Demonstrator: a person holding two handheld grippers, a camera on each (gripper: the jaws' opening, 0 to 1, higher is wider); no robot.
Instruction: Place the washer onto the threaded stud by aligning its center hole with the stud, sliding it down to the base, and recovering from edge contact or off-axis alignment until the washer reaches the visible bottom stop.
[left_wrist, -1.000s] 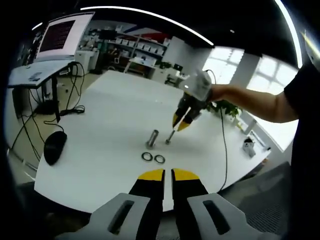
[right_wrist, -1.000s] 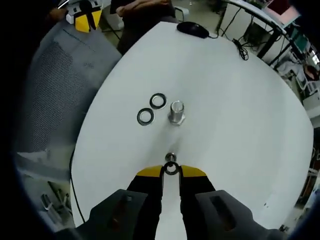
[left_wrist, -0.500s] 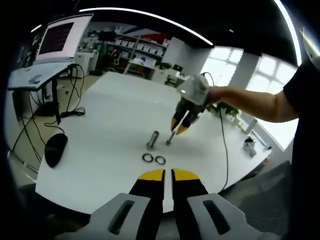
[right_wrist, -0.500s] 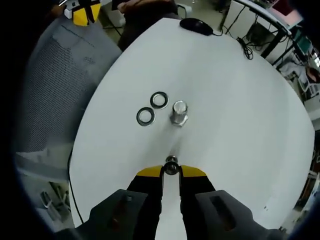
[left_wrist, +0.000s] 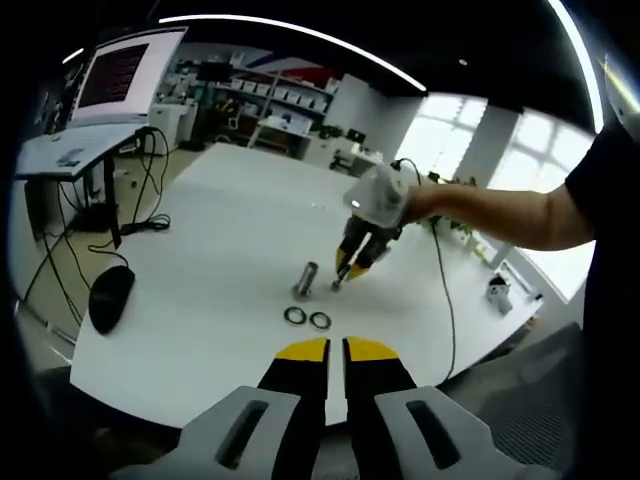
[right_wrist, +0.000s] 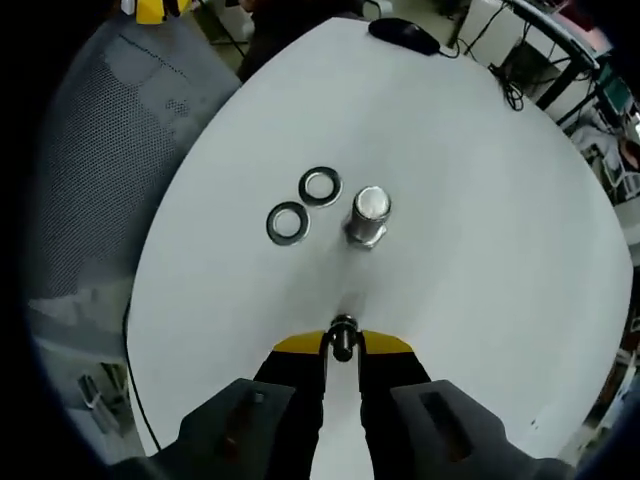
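Observation:
In the right gripper view my right gripper (right_wrist: 342, 344) is shut on a small dark washer (right_wrist: 343, 331), and the top of a thin threaded stud pokes up through it between the yellow tips. The left gripper view has the right gripper (left_wrist: 350, 268) tilted down over that thin stud (left_wrist: 337, 285) on the white table. A thicker metal stud (right_wrist: 367, 215) (left_wrist: 306, 278) stands just beyond. Two loose washers (right_wrist: 286, 222) (right_wrist: 320, 186) lie flat beside it, also seen as two washers (left_wrist: 307, 318). My left gripper (left_wrist: 336, 351) hovers near the table's edge, shut on nothing.
The round white table (left_wrist: 220, 230) has a black mouse (left_wrist: 108, 295) (right_wrist: 405, 35) near one edge. A cable (left_wrist: 445, 290) trails from the right gripper across the table. A grey mesh chair (right_wrist: 100, 160) stands beside the table. A desk with a monitor (left_wrist: 115, 75) sits further off.
The right gripper has come lower over the thin stud, so the washer ring now sits around the stud's top. The left gripper has stayed in place.

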